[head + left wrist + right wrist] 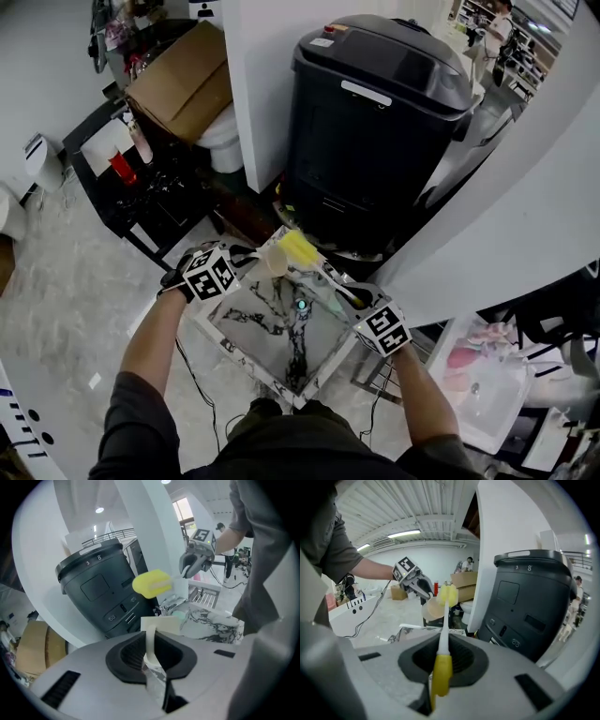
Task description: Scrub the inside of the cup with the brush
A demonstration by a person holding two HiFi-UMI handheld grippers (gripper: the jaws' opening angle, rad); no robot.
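A small beige cup (275, 262) hangs above the marbled table, and my left gripper (254, 257) is shut on its wall. In the left gripper view the cup (158, 626) stands edge-on between the jaws. My right gripper (349, 296) is shut on the brush's yellow grip (442, 672). The white shaft runs forward to a yellow sponge head (447, 595). That sponge head (298, 247) floats just beside the cup's rim, outside it. Seen from the left gripper, the sponge head (151, 584) is above the cup and apart from it.
Under both grippers lies a small marble-patterned table (246, 317) with a glowing green-lit device (302, 306) on it. A large black bin (375, 131) stands just behind it, against a white pillar (262, 56). Far left are a cardboard box (183, 80) and a dark shelf.
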